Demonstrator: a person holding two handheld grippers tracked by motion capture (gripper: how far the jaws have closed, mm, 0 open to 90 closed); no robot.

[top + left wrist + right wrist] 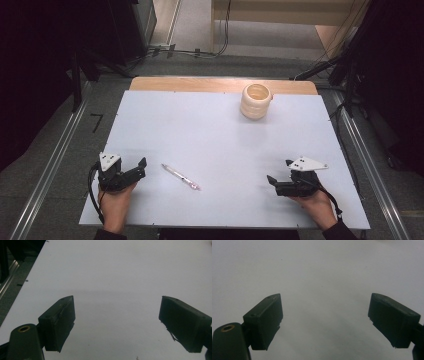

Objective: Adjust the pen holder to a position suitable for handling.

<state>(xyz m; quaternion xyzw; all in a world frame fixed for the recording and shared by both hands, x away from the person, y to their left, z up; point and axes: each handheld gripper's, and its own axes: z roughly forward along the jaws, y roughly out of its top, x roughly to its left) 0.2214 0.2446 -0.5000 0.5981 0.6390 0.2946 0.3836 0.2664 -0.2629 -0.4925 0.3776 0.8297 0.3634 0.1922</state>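
The white worktop [220, 130] carries a cream ribbed cup [255, 101] at its far edge, right of centre. The left claw [136, 169] and right claw [278, 176] rest at the near left and near right, each with jaws spread wide and holding nothing. A pen [180, 176] lies flat near the front edge, just right of the left claw, apart from both.

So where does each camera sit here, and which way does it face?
High view: above the person's side, looking forward and down on the table with pen and cup; both hands and grippers, left and right, show.
Left gripper view: rides the left gripper, looks along its spread fingers at bare tabletop.
Right gripper view: likewise, fingers spread.
All share the white tabletop.
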